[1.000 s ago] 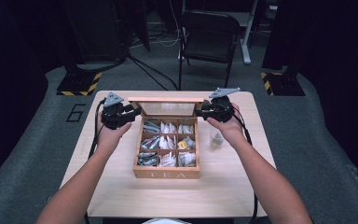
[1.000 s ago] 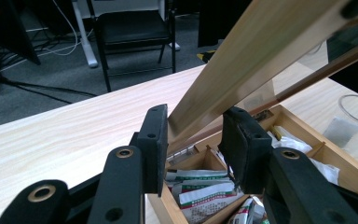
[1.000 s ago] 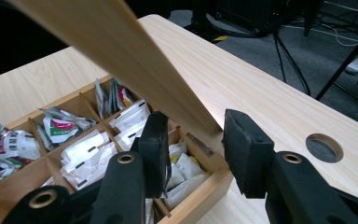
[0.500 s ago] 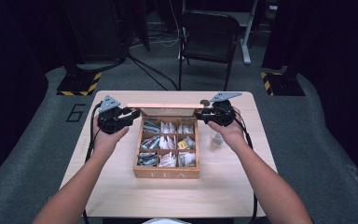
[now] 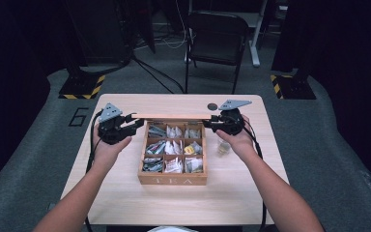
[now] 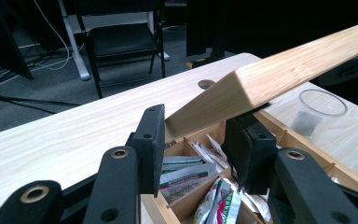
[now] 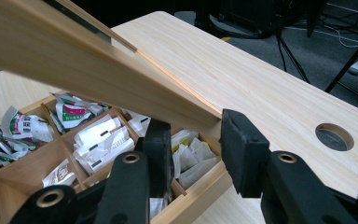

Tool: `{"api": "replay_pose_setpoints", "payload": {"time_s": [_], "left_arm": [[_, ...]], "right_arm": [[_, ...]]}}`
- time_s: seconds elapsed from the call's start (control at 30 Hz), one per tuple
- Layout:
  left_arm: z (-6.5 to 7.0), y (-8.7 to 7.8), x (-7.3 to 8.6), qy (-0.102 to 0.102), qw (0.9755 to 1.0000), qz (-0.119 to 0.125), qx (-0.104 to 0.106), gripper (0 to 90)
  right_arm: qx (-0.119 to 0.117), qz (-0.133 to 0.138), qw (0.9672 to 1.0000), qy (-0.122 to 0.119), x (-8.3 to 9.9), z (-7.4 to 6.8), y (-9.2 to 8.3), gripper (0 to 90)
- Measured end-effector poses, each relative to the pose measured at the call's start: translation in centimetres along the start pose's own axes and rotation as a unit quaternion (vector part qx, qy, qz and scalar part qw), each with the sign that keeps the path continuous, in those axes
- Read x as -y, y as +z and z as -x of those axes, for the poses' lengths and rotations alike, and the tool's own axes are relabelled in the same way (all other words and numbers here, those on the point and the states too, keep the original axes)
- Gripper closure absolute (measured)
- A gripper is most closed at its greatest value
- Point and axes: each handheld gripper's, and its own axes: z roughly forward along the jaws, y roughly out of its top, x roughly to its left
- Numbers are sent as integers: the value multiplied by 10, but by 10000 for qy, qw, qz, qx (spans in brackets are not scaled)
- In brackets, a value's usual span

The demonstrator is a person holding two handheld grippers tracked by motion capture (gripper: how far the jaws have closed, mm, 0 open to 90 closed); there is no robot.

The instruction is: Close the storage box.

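Tongs at left centre, the left tongs (image 5: 136, 124), have just been opening, yet their pads pinch the lid's (image 5: 174, 116) left end. Mid-frame, the tea box (image 5: 173, 180) stands open on the table (image 5: 125, 198), the lid raised; setting it down remains. Right tongs (image 5: 208, 124), just closing, clamp its other end. A plastic cup (image 5: 223, 148) stands close, right of the box.

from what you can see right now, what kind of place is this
Probably a recording studio or lab space, not a home: black curtains surround a grey carpet, hazard-striped stand bases sit on it, and loose cables run behind a lone folding chair.
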Motion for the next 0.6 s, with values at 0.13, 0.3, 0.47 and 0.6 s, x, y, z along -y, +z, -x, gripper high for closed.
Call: {"api": "replay_pose_setpoints", "payload": {"time_s": [0.13,0.3,0.47,0.6], "left_arm": [[3,-4,4,36,10000,-35,40,583],[5,-8,7,43,10000,5,58,579],[6,-9,11,42,10000,39,60,577],[7,-10,14,3,9999,36,98,573]], "right_arm": [[16,-16,10000,-47,3,-2,0,620],[6,29,10000,-85,6,-6,0,585],[50,66,9999,-110,9,-11,-2,554],[64,93,9999,-97,11,-14,-7,549]]}}
